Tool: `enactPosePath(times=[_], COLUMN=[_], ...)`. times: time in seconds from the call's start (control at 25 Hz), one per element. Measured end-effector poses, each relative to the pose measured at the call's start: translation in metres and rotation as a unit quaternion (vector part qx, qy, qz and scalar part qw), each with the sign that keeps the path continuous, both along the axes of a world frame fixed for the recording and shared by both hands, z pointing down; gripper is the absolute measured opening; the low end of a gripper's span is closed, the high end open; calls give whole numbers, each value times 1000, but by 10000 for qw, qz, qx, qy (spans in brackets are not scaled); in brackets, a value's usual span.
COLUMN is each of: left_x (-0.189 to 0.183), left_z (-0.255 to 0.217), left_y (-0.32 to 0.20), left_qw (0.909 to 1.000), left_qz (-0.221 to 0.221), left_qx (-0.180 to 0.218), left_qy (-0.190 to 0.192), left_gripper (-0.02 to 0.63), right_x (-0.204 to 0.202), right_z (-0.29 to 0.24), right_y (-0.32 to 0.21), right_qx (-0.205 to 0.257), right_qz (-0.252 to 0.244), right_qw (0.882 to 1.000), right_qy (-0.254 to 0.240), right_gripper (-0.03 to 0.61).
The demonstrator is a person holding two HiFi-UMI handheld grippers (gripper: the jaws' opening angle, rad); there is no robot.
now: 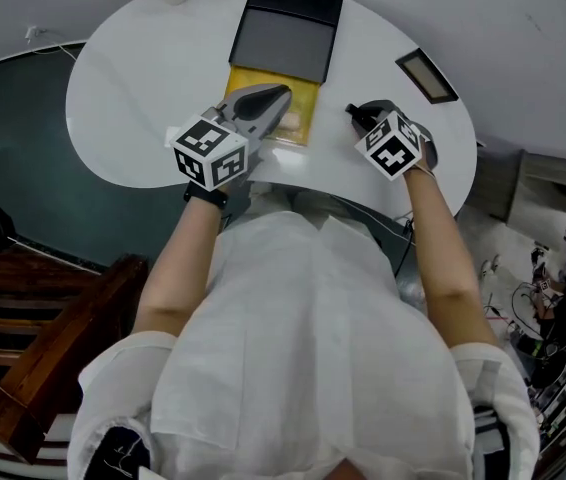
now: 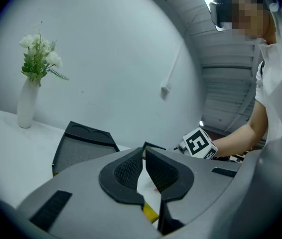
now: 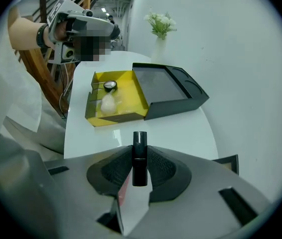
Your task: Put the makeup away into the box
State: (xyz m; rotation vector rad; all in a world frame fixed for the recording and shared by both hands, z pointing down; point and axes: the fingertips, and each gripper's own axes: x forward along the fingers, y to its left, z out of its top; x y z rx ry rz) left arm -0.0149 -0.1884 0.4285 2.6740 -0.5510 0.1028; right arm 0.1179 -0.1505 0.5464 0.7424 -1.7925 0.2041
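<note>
Holding the tube (image 3: 140, 139) is the right gripper (image 3: 140, 156), its jaws narrowed onto the black barrel with the tube's top poking out past the tips. The box (image 3: 115, 118) lies ahead of it on the table (image 3: 181, 133), yellow and shallow, with its dark lid (image 3: 168, 88) folded back beyond. A round compact (image 3: 110, 85) and a white puff (image 3: 107, 103) already sit inside. The left gripper (image 2: 144, 156) has its pads closed together on nothing, and in the head view it sits over the near side of the box.

My main worry is the grip. The tube is smooth and round and only a short stretch is pinched, so I think a quick swing could make it swivel or slide out onto the table.

The second risk is the drop. The walls look low, so letting go from too high could make the tube bounce or roll over the edge. If I come in too flat, its lower end could catch the front wall and push the light box along the table.

Third, the left gripper is close to my path, and I could knock the two grippers together above the box. I would also aim for the bare yellow floor, since landing on the compact could send the tube skidding.
</note>
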Motion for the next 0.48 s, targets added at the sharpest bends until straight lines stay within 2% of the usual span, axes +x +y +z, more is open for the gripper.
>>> enactPosePath(times=[0.48], left_x=[-76], left_z=[5], left_y=[-9], left_qw=[9980], left_qz=[-628], left_qx=[-40], left_qy=[-37], left_gripper=[20], right_x=[-90], right_z=[-11], right_y=[-35], right_qx=[113], right_qz=[-793], right_qw=[9967], right_qy=[-89], right_gripper=[89])
